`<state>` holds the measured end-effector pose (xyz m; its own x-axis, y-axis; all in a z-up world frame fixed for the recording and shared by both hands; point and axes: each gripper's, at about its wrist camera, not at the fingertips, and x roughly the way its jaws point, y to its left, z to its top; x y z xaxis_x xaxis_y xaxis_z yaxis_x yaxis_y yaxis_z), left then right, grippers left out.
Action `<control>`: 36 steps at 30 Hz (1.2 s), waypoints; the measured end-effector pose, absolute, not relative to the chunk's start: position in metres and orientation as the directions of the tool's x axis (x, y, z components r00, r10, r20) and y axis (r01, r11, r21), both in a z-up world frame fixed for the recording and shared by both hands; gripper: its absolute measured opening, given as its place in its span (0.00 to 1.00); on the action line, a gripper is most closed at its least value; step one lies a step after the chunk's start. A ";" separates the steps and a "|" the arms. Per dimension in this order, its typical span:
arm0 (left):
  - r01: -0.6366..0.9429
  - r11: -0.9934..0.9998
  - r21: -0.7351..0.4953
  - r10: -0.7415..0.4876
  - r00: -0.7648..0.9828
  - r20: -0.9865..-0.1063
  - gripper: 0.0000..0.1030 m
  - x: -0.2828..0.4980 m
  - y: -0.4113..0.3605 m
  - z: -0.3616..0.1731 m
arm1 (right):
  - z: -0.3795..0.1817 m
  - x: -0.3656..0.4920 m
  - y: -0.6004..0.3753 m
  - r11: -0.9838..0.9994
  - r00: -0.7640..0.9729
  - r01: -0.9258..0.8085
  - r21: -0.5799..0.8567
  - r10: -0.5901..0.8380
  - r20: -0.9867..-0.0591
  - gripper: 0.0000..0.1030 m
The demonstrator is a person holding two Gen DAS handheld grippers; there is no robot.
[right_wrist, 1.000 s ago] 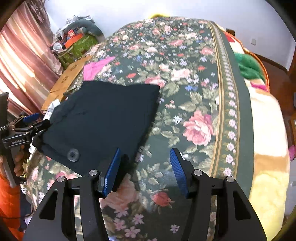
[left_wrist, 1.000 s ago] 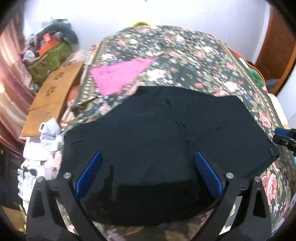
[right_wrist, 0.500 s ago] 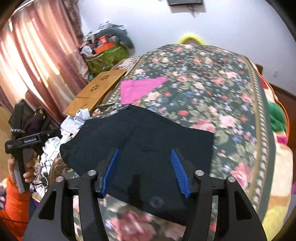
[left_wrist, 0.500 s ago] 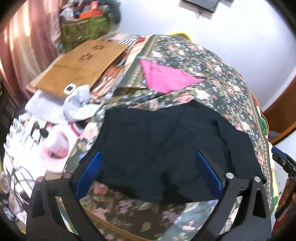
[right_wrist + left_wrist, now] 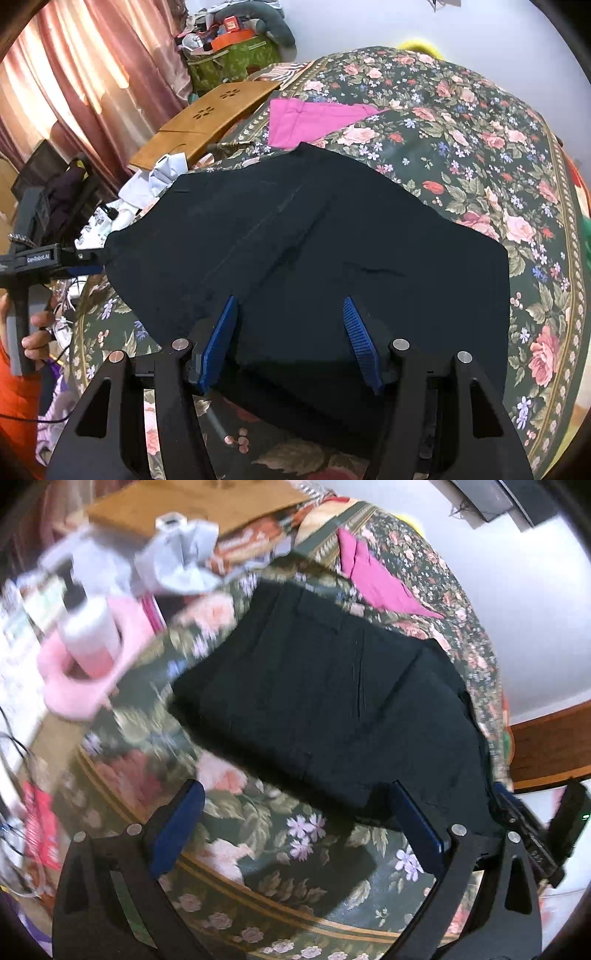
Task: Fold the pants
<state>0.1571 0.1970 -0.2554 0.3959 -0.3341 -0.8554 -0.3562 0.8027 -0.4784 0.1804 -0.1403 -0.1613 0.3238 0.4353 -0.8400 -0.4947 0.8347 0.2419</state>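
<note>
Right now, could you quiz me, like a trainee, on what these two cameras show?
1. True or false: the black pants lie on the floral bedspread.
2. What colour is the cloth beyond the pants? A green, B pink, C white.
3. Fill in: the right gripper and the left gripper are both ____.

Key: 1 true; 2 B; 3 open.

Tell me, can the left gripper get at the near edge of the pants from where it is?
Probably yes: the left gripper is open, the pants edge lies just ahead of its fingertips, with only bare bedspread between.
</note>
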 end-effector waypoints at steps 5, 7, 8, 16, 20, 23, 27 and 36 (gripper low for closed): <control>-0.357 0.751 -0.555 -0.404 0.415 -0.815 0.98 0.159 0.199 -0.264 | -0.163 0.176 -0.138 0.831 0.333 -0.509 0.225 0.431 -0.839 0.54; -0.370 0.706 -0.603 -0.448 0.425 -0.786 0.99 0.161 0.203 -0.271 | -0.164 0.177 -0.137 0.831 0.333 -0.508 0.227 0.432 -0.838 0.54; -0.372 0.692 -0.618 -0.464 0.427 -0.776 0.99 0.165 0.205 -0.274 | -0.164 0.177 -0.138 0.831 0.331 -0.506 0.231 0.435 -0.838 0.54; -0.381 0.608 -0.697 -0.564 0.411 -0.716 0.99 0.199 0.215 -0.291 | -0.165 0.177 -0.138 0.830 0.331 -0.502 0.244 0.445 -0.832 0.55; -0.397 0.707 -0.585 -0.456 0.377 -0.806 0.58 0.213 0.208 -0.288 | -0.165 0.177 -0.139 0.831 0.332 -0.498 0.248 0.447 -0.831 0.55; -0.389 0.762 -0.517 -0.380 0.378 -0.844 0.38 0.216 0.203 -0.283 | -0.163 0.176 -0.140 0.831 0.333 -0.495 0.253 0.450 -0.829 0.55; -0.367 0.817 -0.445 -0.282 0.418 -0.864 0.26 0.213 0.199 -0.267 | -0.159 0.175 -0.147 0.831 0.328 -0.481 0.281 0.467 -0.821 0.54; -0.233 0.962 -0.139 0.016 0.560 -0.829 0.19 0.230 0.157 -0.181 | -0.144 0.165 -0.216 0.869 0.403 -0.360 0.338 0.472 -0.784 0.55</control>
